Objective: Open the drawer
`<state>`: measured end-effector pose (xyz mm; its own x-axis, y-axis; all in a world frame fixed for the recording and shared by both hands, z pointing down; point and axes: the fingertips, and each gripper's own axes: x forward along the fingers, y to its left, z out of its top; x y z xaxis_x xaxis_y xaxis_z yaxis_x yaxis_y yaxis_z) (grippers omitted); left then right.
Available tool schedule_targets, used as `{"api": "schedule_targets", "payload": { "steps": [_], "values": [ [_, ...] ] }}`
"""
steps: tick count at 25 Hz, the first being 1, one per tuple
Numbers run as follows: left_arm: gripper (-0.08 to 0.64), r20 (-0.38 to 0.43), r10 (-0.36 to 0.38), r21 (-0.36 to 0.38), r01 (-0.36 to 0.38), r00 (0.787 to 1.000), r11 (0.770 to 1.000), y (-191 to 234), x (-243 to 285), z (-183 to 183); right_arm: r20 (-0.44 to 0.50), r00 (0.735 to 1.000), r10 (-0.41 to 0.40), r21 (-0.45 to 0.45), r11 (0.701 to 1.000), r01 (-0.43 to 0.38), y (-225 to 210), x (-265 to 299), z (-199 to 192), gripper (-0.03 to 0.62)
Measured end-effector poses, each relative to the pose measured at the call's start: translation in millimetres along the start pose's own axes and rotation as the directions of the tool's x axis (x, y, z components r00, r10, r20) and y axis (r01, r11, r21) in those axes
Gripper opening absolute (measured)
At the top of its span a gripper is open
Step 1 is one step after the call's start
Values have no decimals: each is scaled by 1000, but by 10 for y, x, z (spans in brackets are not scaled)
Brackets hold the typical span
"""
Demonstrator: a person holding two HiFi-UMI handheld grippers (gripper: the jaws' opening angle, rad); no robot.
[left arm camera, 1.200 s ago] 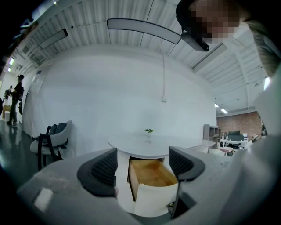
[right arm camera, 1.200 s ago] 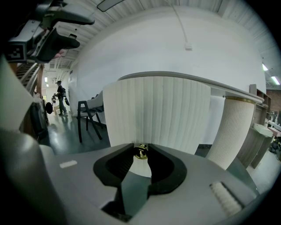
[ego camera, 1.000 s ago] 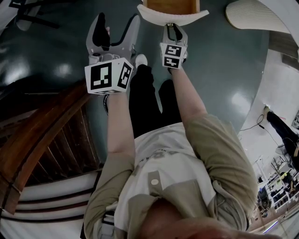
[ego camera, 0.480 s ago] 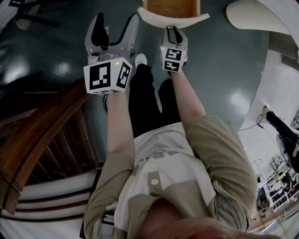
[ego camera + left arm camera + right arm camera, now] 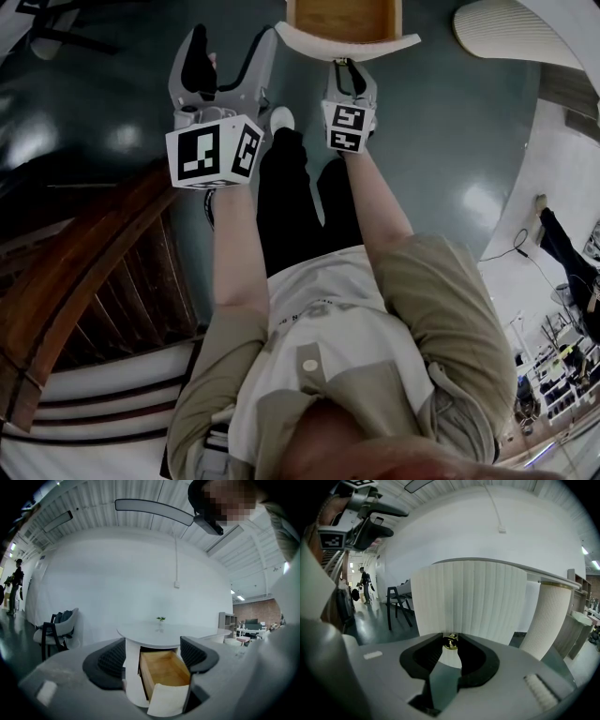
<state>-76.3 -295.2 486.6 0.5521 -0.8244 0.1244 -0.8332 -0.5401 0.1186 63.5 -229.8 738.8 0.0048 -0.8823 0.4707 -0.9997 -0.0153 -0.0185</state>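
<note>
Standing on a glossy dark floor [image 5: 450, 141], a person [image 5: 328, 319] is pictured from above with a gripper held out in each hand. The left gripper [image 5: 232, 47] is held off to the left of the drawer [image 5: 342, 17], its jaws spread wide and nothing caught between them; in the left gripper view the drawer is merely framed beyond the pads. The right gripper [image 5: 450, 641] is seen narrowed onto a small brass knob [image 5: 450, 641], which is pinched between the pad tips at the lower edge of the curved, ribbed white drawer front [image 5: 473, 602]. The drawer is shown pulled out from the ribbed white pedestal [image 5: 131, 677] under the round table top [image 5: 168, 632], and its pale wooden inside is exposed. A small green plant [image 5: 161, 618] is seen near the far edge of the table top. Further back, a dark chair [image 5: 58, 630] is set near a plain white wall [image 5: 117, 588], and a distant figure [image 5: 16, 585] is glimpsed at the far left.
</note>
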Motion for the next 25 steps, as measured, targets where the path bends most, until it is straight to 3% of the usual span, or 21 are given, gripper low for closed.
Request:
{"api": "schedule_targets", "payload": {
  "steps": [25],
  "values": [
    [374, -9, 2, -2, -2, 1000, 1000, 105, 45, 24, 23, 999, 28, -8, 1000, -28, 9, -8, -2, 106]
  ]
}}
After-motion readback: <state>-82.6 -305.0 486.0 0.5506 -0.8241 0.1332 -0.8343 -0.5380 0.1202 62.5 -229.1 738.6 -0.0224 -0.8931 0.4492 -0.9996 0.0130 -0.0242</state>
